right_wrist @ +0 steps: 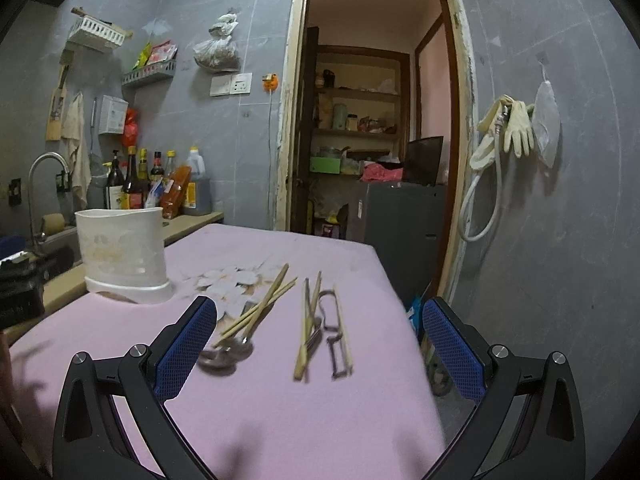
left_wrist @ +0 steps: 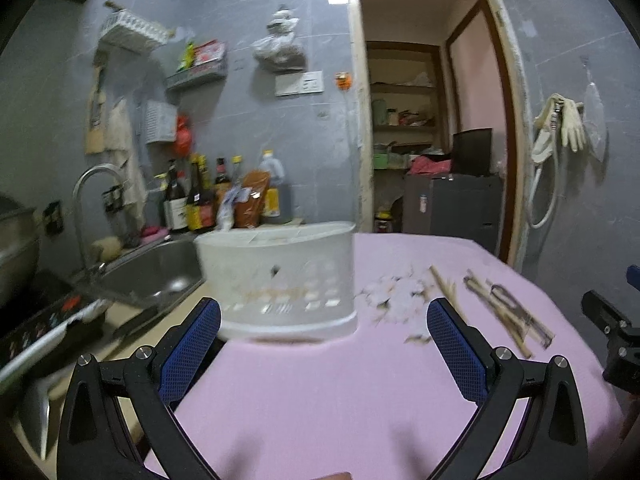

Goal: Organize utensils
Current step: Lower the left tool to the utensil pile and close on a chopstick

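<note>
A white plastic utensil holder stands upright on the pink table cover; it also shows in the right wrist view. Wooden chopsticks, metal spoons, a second chopstick bundle and a metal peeler lie loose on the cover. In the left wrist view the utensils lie to the right. My left gripper is open and empty just before the holder. My right gripper is open and empty, above the utensils.
A steel sink with a faucet lies left of the table. Sauce bottles stand behind it. An open doorway is straight ahead. The table's right edge drops to the floor. A stove sits at far left.
</note>
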{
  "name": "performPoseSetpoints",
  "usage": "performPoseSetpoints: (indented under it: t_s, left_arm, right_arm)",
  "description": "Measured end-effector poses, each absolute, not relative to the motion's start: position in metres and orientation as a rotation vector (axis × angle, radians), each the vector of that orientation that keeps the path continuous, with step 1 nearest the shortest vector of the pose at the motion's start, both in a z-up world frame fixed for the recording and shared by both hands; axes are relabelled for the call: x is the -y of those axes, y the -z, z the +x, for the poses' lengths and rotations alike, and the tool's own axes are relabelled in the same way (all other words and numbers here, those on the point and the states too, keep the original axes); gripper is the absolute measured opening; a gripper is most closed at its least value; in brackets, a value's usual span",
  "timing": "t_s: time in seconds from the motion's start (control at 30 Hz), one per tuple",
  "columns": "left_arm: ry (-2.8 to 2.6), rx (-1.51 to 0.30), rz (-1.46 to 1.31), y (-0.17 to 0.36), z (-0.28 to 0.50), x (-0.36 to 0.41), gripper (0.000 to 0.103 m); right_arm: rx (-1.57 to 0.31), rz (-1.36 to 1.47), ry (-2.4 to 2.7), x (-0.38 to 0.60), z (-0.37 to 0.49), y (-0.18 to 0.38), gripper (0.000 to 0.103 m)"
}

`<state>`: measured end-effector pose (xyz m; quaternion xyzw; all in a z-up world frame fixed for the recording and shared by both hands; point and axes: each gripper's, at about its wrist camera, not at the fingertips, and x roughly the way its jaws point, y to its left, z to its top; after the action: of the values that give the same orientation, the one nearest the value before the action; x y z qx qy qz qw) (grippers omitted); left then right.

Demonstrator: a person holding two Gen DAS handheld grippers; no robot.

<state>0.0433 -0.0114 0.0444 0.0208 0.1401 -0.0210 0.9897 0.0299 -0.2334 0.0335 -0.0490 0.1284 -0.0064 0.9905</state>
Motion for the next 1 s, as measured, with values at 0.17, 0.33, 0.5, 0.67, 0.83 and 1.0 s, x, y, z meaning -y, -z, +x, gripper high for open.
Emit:
performPoseSetpoints:
  t_s: [0.17, 0.33, 0.5, 0.67, 0.83, 1.0]
  left_arm:
    - [0.121, -0.338, 0.008, -0.062, 0.082, 0.025, 0.101]
    - [0.19, -0.379, -0.002, -0.07, 0.12, 0.042, 0.101]
    - [0.252, -0.407, 0.02, -0.063, 0.154, 0.063, 0.101]
    - [0.318, -0.475, 0.043, -0.049, 0.188, 0.081, 0.101]
    - [0.386, -0.585, 0.025, -0.032, 0.221, 0.093, 0.099]
    - [0.442, -0.682, 0.023, -0.016, 0.245, 0.103, 0.078]
  right_arm:
    - [-0.283, -0.113, 0.011, 0.251, 0.06, -0.045, 0.103]
    - [-0.301, -0.117, 0.02, 0.269, 0.089, -0.048, 0.103]
    - [-0.362, -0.084, 0.032, 0.29, 0.129, -0.042, 0.103]
    - [-0.45, -0.052, 0.004, 0.308, 0.167, -0.034, 0.103]
    - [-0.553, -0.019, -0.033, 0.318, 0.192, -0.021, 0.075]
    - [-0.649, -0.006, -0.071, 0.32, 0.209, -0.008, 0.057]
